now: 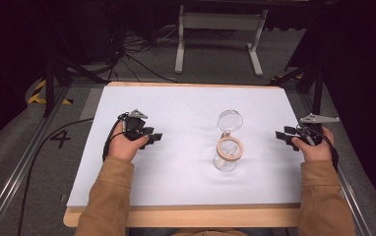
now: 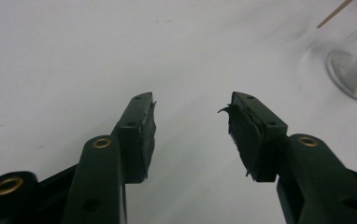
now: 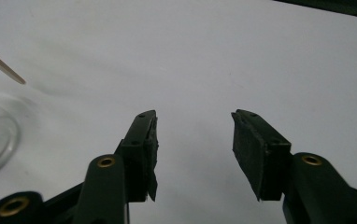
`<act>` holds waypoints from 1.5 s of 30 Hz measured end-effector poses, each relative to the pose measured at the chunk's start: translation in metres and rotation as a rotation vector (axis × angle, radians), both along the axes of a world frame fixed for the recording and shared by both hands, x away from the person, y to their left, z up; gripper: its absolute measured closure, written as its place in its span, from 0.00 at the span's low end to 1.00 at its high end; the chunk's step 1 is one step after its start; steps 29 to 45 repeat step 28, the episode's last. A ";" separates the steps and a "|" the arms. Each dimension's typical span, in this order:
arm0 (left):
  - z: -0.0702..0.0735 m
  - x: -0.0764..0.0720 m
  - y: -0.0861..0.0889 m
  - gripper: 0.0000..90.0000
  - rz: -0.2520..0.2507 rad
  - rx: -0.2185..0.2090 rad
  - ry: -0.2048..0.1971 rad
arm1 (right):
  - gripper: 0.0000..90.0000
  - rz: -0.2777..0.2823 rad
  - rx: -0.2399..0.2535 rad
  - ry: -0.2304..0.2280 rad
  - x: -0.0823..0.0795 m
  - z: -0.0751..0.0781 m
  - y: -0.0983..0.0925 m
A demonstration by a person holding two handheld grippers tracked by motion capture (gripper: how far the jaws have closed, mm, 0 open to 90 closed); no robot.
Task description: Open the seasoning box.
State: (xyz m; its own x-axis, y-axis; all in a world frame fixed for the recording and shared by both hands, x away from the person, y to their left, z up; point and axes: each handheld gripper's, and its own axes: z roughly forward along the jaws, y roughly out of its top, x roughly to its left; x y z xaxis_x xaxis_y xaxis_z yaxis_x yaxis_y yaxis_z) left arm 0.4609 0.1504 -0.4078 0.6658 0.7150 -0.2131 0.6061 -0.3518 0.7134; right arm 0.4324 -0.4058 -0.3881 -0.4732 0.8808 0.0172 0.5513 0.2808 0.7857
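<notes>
Resting on the white table (image 1: 186,105), left gripper (image 1: 152,139) and right gripper (image 1: 280,136) face each other, well apart, each with jaws spread and nothing between them. Between the two stands a clear glass jar (image 1: 227,156) with a tan rim, its round hinged lid (image 1: 230,120) tipped open behind it. Jar base (image 2: 354,77) shows in the left gripper view, upper right.

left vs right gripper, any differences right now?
The left gripper sits well in on the white table cover, left of the glass jar; the right gripper hangs at the cover's right edge. The left's pads look frayed, the right's smoother. Both are open, empty, pointing toward the jar.
</notes>
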 end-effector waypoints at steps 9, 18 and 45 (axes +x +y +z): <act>-0.015 0.006 0.001 0.49 0.004 0.048 0.038 | 0.54 -0.009 -0.036 0.074 0.008 -0.021 -0.006; -0.014 0.005 -0.001 0.48 -0.004 0.042 0.037 | 0.53 -0.022 -0.052 0.095 0.010 -0.029 -0.004; -0.013 0.005 -0.003 0.47 -0.005 0.029 0.030 | 0.53 -0.026 -0.045 0.088 0.010 -0.028 -0.004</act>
